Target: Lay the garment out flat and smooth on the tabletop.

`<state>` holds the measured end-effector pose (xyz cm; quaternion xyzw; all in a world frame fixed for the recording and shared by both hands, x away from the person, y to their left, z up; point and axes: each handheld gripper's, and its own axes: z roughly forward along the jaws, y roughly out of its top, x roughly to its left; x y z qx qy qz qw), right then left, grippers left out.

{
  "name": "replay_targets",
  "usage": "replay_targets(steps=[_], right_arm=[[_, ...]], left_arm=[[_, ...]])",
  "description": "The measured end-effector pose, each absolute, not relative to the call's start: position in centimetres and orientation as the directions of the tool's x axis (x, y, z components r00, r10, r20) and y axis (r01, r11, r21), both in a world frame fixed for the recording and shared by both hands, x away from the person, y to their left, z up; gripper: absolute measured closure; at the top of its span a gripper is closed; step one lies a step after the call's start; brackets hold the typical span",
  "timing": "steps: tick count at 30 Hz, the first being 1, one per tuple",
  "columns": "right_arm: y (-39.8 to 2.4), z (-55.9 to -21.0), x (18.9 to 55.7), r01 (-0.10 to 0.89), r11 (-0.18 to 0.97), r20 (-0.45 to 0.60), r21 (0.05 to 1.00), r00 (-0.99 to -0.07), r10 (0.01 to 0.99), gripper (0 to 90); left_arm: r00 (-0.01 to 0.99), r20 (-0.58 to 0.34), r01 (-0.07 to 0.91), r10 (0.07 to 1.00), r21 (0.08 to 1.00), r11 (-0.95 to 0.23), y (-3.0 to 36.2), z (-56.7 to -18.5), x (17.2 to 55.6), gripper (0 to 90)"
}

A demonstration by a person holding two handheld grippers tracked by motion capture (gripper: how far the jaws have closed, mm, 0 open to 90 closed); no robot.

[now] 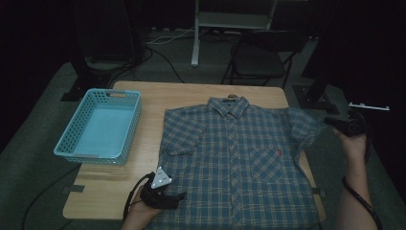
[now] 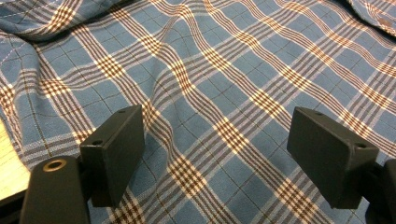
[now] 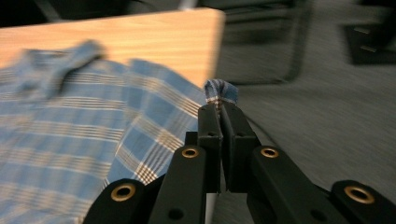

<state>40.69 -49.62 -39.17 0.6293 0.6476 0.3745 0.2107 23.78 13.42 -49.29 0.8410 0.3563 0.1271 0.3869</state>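
A blue plaid short-sleeved shirt (image 1: 239, 158) lies spread face up on the wooden table (image 1: 148, 103), collar at the far side. My right gripper (image 1: 330, 121) is out past the table's right edge, shut on the hem of the shirt's right sleeve (image 3: 220, 91), which is pulled out taut; a fold of cloth sticks up between the closed jaws. My left gripper (image 1: 178, 196) rests low over the shirt's near left part, jaws wide apart above the plaid cloth (image 2: 210, 107), with nothing between them.
A light blue plastic basket (image 1: 99, 125) stands on the table's left side. A folding chair (image 1: 261, 55) and a white stand (image 1: 196, 33) are on the floor beyond the table. Cables trail from both grippers.
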Motion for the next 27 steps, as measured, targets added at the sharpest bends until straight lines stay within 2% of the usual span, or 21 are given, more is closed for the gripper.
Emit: replay_targets(steps=[2, 3, 4, 6, 7, 9, 11, 13, 19, 27], right_arm=[[-50.9, -39.6, 40.3, 0.667, -0.114, 0.183, 0.736, -0.035, 0.982, 86.6], [-50.9, -39.6, 40.3, 0.667, -0.114, 0.183, 0.736, -0.035, 0.982, 86.6], [-52.1, -40.5, 40.0, 0.685, -0.158, 0.164, 0.711, 0.056, 0.985, 80.5], [-52.7, -41.4, 39.8, 0.688, -0.202, 0.17, 0.697, 0.116, 0.979, 69.0], [-52.8, -41.9, 39.7, 0.692, -0.216, 0.172, 0.689, 0.133, 0.976, 66.1], [-52.7, -43.0, 39.7, 0.705, -0.223, 0.17, 0.673, 0.147, 0.975, 52.8], [-52.1, -43.8, 39.7, 0.702, -0.23, 0.185, 0.674, 0.141, 0.973, 48.0], [-51.3, -44.5, 39.7, 0.703, -0.239, 0.222, 0.669, 0.118, 0.968, 38.4], [-47.5, -46.0, 39.8, 0.723, -0.221, 0.278, 0.655, 0.041, 0.96, 23.3], [-42.4, -46.8, 38.0, 0.706, -0.163, 0.306, 0.689, -0.08, 0.949, 14.0]], left_arm=[[0.713, -0.06, 0.502, 0.699, 0.74, -0.448, 13.4, -49.3, 23.8, 19.9], [0.713, -0.06, 0.502, 0.699, 0.74, -0.448, 13.4, -49.3, 23.8, 19.9], [0.712, -0.061, 0.503, 0.7, 0.739, -0.447, 13.4, -49.3, 23.8, 19.9], [0.711, -0.063, 0.504, 0.7, 0.74, -0.445, 13.4, -49.3, 23.8, 19.9], [0.71, -0.065, 0.505, 0.701, 0.741, -0.443, 13.4, -49.3, 23.8, 19.9], [0.711, -0.068, 0.506, 0.7, 0.74, -0.443, 13.4, -49.3, 23.8, 19.9], [0.712, -0.068, 0.507, 0.699, 0.739, -0.444, 13.4, -49.3, 23.9, 19.9], [0.713, -0.069, 0.506, 0.698, 0.739, -0.445, 13.4, -49.3, 23.9, 19.9], [0.715, -0.072, 0.507, 0.696, 0.739, -0.444, 13.4, -49.3, 23.9, 19.9], [0.716, -0.067, 0.504, 0.695, 0.738, -0.448, 13.4, -49.3, 23.8, 19.9]])
